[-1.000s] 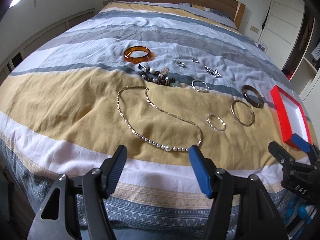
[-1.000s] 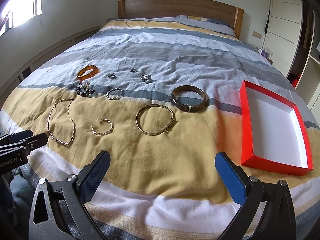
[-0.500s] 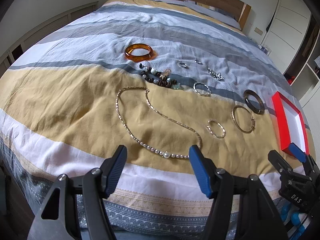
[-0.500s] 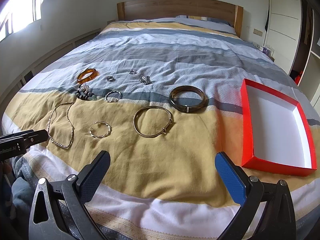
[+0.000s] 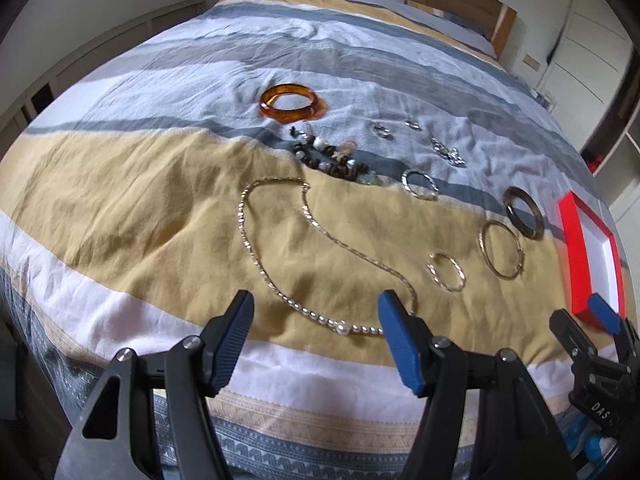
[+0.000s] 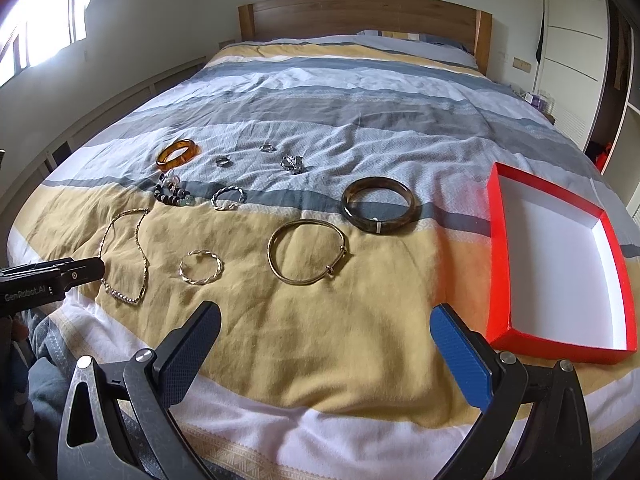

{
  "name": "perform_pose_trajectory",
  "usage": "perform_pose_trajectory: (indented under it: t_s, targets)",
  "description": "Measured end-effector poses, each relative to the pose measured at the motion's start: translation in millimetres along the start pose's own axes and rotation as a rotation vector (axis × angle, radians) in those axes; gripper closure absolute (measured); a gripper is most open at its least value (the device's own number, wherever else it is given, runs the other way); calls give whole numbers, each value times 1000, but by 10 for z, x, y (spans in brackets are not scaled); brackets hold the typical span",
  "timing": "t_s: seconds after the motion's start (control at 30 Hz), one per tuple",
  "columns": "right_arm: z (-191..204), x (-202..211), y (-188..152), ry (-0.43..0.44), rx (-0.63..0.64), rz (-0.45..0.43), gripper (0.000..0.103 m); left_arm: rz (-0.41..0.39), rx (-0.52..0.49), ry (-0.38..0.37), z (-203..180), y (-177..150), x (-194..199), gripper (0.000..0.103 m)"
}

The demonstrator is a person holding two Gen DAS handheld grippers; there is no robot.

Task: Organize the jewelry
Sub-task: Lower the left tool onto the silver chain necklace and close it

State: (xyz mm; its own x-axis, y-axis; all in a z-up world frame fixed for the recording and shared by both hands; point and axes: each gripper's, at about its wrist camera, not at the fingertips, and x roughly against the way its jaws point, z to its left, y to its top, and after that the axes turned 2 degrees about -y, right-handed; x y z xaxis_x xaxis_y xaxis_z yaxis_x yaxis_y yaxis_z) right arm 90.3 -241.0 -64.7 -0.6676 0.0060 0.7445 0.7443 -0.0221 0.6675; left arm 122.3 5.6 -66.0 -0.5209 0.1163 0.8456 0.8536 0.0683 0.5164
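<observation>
Jewelry lies spread on a striped bed. A long pearl-and-chain necklace (image 5: pixel 320 248) rests just beyond my open left gripper (image 5: pixel 316 320). An amber bangle (image 5: pixel 289 102), a dark beaded bracelet (image 5: pixel 332 160), small rings (image 5: pixel 382 131), a twisted silver bangle (image 5: pixel 420 184), a twisted hoop (image 5: pixel 446 271), a thin gold bangle (image 6: pixel 306 251) and a dark brown bangle (image 6: pixel 380 205) lie farther out. A red box (image 6: pixel 560 264) with white inside sits right of my open right gripper (image 6: pixel 326 340), which holds nothing.
The bed's near edge (image 6: pixel 320 432) hangs just under both grippers. A wooden headboard (image 6: pixel 360 12) stands at the far end, white closet doors (image 6: pixel 576 48) on the right, a low ledge (image 6: pixel 120 100) along the left wall.
The left gripper has moved forward and tilted down over the bed, so the necklace sits closer to its fingers. The right gripper has barely moved. Nothing was picked up.
</observation>
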Motion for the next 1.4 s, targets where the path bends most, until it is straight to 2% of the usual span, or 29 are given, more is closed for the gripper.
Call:
perform_pose_trajectory:
  t_s: [0.43, 0.77, 1.4]
  targets:
    - [-78, -140, 9, 14, -11, 18, 1, 57, 121, -56, 118, 227, -332, 40]
    - [-88, -262, 36, 25, -3, 32, 1, 84, 162, -8, 179, 372, -650, 40]
    - [-49, -320, 39, 40, -3, 39, 1, 78, 177, 1, 317, 295, -636, 41]
